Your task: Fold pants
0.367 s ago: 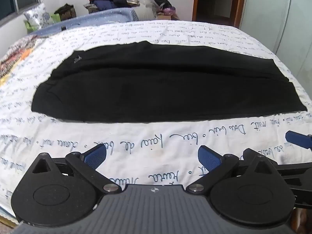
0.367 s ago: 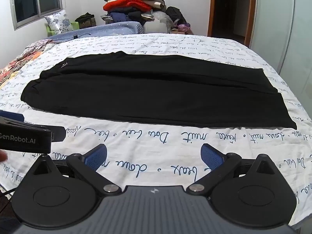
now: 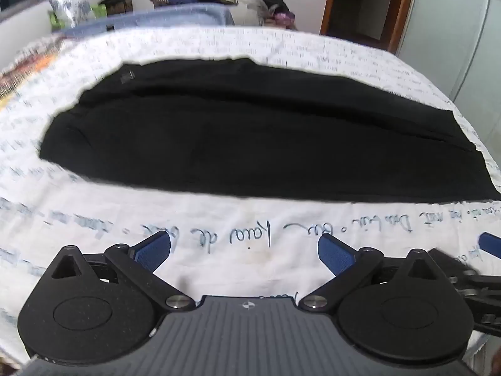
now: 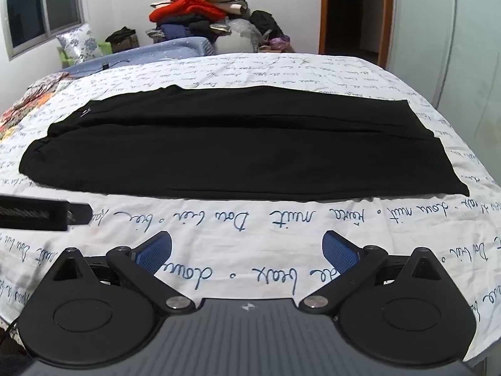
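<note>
Black pants [image 3: 250, 138] lie flat across the bed, folded lengthwise, waist at the left and leg hems at the right; they also show in the right wrist view [image 4: 238, 153]. My left gripper [image 3: 244, 252] is open and empty, over the sheet just short of the pants' near edge. My right gripper [image 4: 247, 250] is open and empty, also in front of the near edge. The right gripper's blue fingertip [image 3: 490, 247] shows at the left view's right edge. The left gripper's body [image 4: 40, 216] shows at the right view's left edge.
The bed [image 4: 281, 228] has a white sheet printed with blue script. A pile of clothes [image 4: 200, 15] stands behind the bed, with a pillow [image 4: 78, 44] and window at back left. A doorway [image 4: 353, 12] and a white wardrobe [image 4: 454, 31] are at the right.
Both grippers have moved forward toward the pants, which look larger and closer. The left view is motion-blurred. Both stay open.
</note>
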`<state>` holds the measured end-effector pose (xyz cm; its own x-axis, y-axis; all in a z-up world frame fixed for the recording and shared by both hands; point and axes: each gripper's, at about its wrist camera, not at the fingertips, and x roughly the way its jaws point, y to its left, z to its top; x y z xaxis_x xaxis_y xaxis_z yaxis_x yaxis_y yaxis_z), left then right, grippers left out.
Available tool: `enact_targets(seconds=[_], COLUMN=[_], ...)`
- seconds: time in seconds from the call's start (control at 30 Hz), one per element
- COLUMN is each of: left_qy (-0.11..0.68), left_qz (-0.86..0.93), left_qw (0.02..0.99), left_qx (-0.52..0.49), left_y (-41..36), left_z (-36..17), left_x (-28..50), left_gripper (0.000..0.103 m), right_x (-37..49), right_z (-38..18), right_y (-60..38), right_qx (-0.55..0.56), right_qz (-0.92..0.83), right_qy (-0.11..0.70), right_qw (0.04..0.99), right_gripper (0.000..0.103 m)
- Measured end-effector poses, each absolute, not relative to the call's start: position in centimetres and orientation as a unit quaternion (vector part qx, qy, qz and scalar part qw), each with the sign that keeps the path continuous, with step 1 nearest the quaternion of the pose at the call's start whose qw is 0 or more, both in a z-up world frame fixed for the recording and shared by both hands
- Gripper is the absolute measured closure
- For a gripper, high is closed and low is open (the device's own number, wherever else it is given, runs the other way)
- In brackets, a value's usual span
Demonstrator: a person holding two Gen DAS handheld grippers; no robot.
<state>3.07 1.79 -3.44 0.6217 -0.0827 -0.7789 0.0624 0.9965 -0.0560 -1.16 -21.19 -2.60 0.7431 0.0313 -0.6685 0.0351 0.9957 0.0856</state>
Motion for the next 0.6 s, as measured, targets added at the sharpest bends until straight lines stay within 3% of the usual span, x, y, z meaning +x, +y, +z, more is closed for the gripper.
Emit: enact_targets(seconds=[0.2,0.6], left_qy=[0.465,0.452], left_qz=[-0.042,-0.031], left_qw=[0.884,0.891], left_qx=[0.005,0.014], left_y=[1.4,0.7], left_z=[-7.7,-8.0], left_x=[4.8,4.0], left_gripper=[0.0,0.0], right_x=[-1.3,-1.1], right_z=[-3.1,-3.6], right_y=[-21.4,-21.4], right_qx=[0.053,0.068], right_qz=[0.001,0.019], right_qy=[0.359,0.362], right_qw=[0.932,0.929], right_gripper=[0.0,0.0])
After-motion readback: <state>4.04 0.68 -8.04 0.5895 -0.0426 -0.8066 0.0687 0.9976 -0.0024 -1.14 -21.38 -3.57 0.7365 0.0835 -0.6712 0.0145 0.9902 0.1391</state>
